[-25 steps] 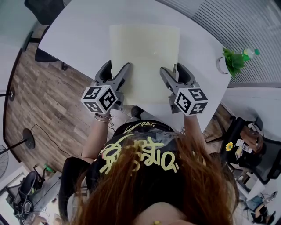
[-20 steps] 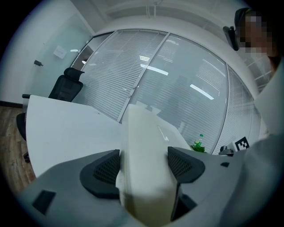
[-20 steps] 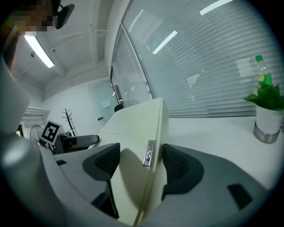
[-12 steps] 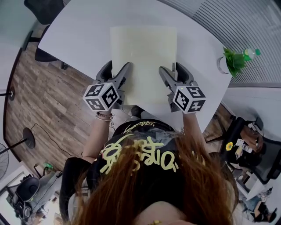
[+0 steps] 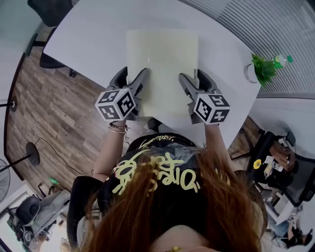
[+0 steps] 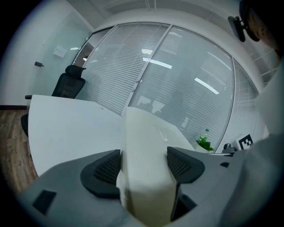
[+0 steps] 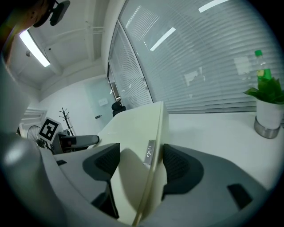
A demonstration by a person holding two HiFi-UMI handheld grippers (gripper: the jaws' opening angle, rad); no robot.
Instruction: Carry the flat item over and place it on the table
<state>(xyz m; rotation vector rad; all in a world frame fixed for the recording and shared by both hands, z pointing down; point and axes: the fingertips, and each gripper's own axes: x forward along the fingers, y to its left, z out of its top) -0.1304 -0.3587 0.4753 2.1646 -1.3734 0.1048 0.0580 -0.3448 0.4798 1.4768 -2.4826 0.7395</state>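
Note:
The flat item is a pale cream rectangular sheet held level over the white table. My left gripper is shut on its near left edge and my right gripper on its near right edge. In the left gripper view the sheet fills the gap between the left gripper's dark pads. The right gripper view shows the sheet edge-on, with the right gripper pinching it. I cannot tell whether the sheet touches the table.
A small potted plant and a green-capped bottle stand at the table's right end. A black office chair sits beyond the far left corner. Blinds cover the glass wall behind the table. Wooden floor lies to the left.
Both grippers and the sheet have edged slightly forward over the table. The left gripper has drifted a little to the right. Both grips are unchanged.

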